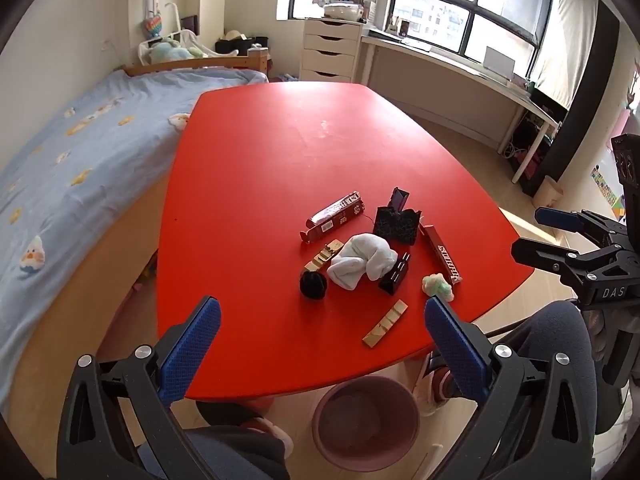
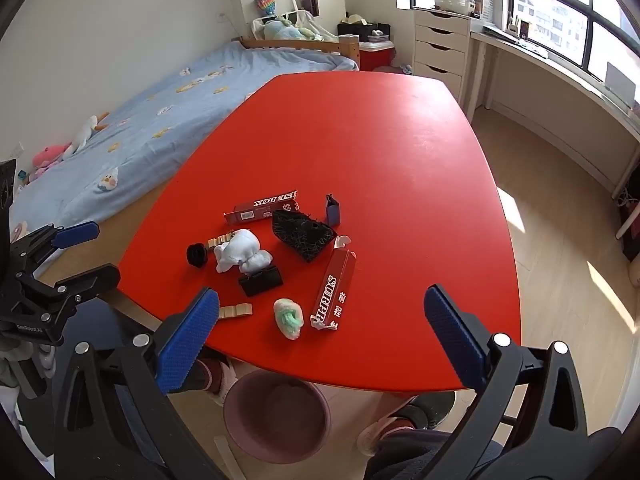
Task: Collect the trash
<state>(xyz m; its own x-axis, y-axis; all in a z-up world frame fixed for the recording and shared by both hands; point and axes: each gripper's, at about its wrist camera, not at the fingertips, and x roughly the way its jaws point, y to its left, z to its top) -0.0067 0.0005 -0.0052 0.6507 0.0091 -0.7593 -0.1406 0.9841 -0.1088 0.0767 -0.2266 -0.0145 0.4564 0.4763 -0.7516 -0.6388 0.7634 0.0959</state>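
Observation:
Trash lies in a cluster on the near part of the red table (image 1: 260,152) (image 2: 380,140): a white crumpled cloth (image 1: 362,260) (image 2: 240,254), two red cartons (image 1: 336,216) (image 2: 334,290), a black torn box (image 1: 396,222) (image 2: 304,234), a black ball (image 1: 313,285) (image 2: 197,255), a green-white wad (image 1: 438,286) (image 2: 289,317) and gold strips (image 1: 385,323) (image 2: 235,311). A pink bin (image 1: 366,422) (image 2: 276,416) stands on the floor under the table's near edge. My left gripper (image 1: 322,344) is open and empty above the near edge. My right gripper (image 2: 322,340) is open and empty, also at the near edge.
A bed with a blue cover (image 1: 60,160) (image 2: 140,128) runs along the table's left side. A white drawer unit (image 1: 330,48) and a long desk (image 1: 460,76) stand under the windows. The person's legs and shoes (image 1: 436,384) are beside the bin.

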